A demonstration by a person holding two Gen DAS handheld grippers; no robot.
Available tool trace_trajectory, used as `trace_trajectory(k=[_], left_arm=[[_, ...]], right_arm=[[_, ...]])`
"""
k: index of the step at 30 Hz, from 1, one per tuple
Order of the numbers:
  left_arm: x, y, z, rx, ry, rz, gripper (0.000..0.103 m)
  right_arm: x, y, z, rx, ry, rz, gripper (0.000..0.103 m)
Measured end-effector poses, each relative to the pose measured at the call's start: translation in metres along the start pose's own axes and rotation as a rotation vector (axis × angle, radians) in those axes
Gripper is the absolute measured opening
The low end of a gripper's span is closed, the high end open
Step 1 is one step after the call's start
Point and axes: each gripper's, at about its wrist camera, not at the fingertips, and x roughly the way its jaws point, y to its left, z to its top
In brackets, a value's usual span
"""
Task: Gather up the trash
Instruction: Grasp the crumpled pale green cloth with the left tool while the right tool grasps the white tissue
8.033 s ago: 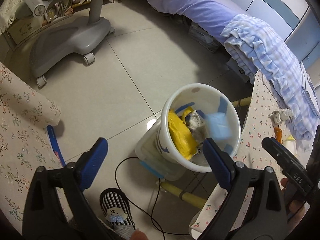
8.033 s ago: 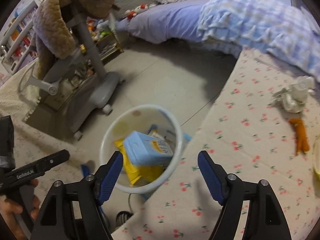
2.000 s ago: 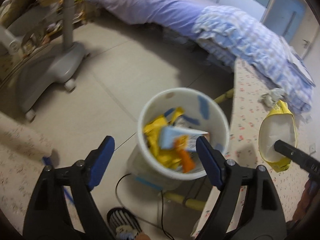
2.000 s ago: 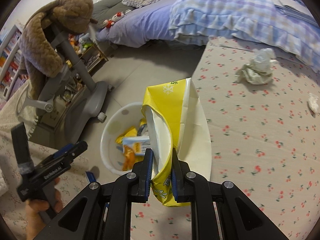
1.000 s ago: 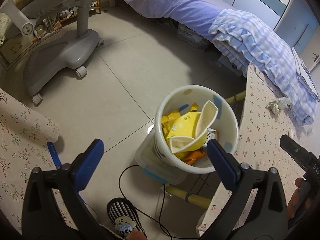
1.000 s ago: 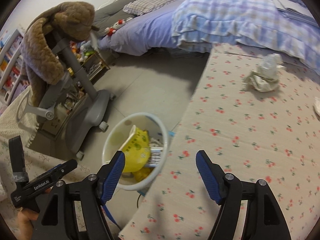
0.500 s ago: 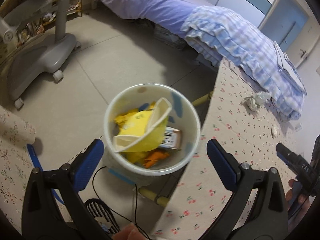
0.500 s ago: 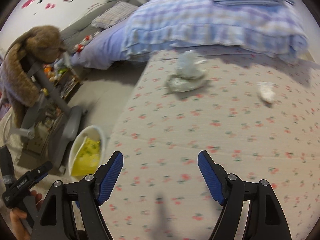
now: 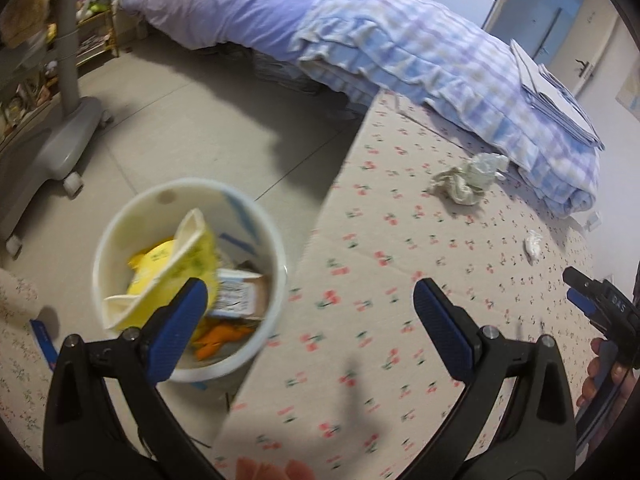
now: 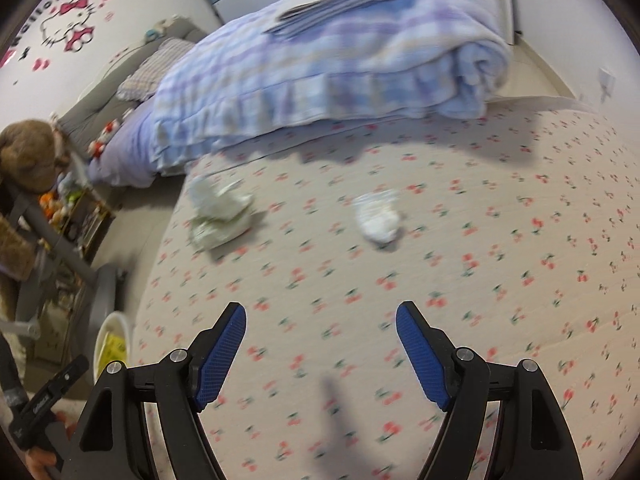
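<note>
A white trash bucket (image 9: 120, 216) stands on the floor beside the cherry-print table (image 9: 400, 280); a yellow paper bowl (image 9: 172, 264), a carton and orange scraps lie inside it. On the table lie a large crumpled tissue wad (image 10: 220, 216) (image 9: 466, 178) and a small white wad (image 10: 378, 216) (image 9: 534, 242). My left gripper (image 9: 308, 320) hangs open over the bucket's rim and the table edge, holding nothing. My right gripper (image 10: 320, 352) is open above the table, short of both wads, with nothing between its fingers.
A bed with a blue checked quilt (image 10: 340, 60) borders the table's far side. A grey wheeled chair base (image 9: 44, 152) stands on the tiled floor to the left. The right gripper's body and a hand (image 9: 604, 332) show at the right edge of the left wrist view.
Both grippers have swung from the bucket toward the table. The right view now faces the two tissue wads, which have come nearer. The bucket has slid to the left in both views.
</note>
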Motion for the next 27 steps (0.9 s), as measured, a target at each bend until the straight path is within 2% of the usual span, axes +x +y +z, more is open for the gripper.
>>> trace_trajectory(k=[3,7,11,12,14,16,19,21,23,25,26,27], left_arm=[[0.006,-0.017,0.006,0.021,-0.025,-0.013,0.102],[0.011,-0.041,0.014,0.04,-0.1,-0.043,0.102],[0.012,-0.067,0.019,0.098,-0.252,-0.074,0.102],[0.014,-0.073,0.021,0.107,-0.266,-0.086,0.102],[0.023,-0.086,0.027,0.125,-0.243,-0.109,0.102],[0.035,-0.098,0.032,0.16,-0.217,-0.097,0.102],[0.056,-0.12,0.037,0.27,-0.189,-0.009,0.102],[0.066,-0.129,0.04,0.296,-0.193,0.036,0.102],[0.072,-0.132,0.043,0.285,-0.204,0.03,0.102],[0.081,-0.134,0.045,0.27,-0.18,-0.024,0.102],[0.086,-0.136,0.046,0.267,-0.17,-0.05,0.102],[0.09,-0.139,0.046,0.271,-0.175,-0.056,0.102]], right_arm=[[0.006,-0.015,0.008,0.025,-0.022,-0.018,0.079],[0.019,-0.028,0.018,0.028,-0.065,-0.055,0.079],[0.036,-0.034,0.024,0.025,-0.103,-0.077,0.079],[0.041,-0.035,0.025,0.026,-0.108,-0.08,0.079],[0.053,-0.036,0.027,0.029,-0.111,-0.08,0.079],[0.065,-0.036,0.027,0.02,-0.103,-0.098,0.079],[0.078,-0.034,0.028,0.001,-0.086,-0.117,0.079],[0.081,-0.03,0.028,-0.042,-0.113,-0.141,0.079],[0.085,-0.026,0.029,-0.075,-0.119,-0.155,0.079],[0.087,-0.024,0.03,-0.101,-0.129,-0.172,0.077],[0.088,-0.024,0.03,-0.109,-0.135,-0.177,0.074],[0.088,-0.023,0.03,-0.114,-0.138,-0.182,0.064]])
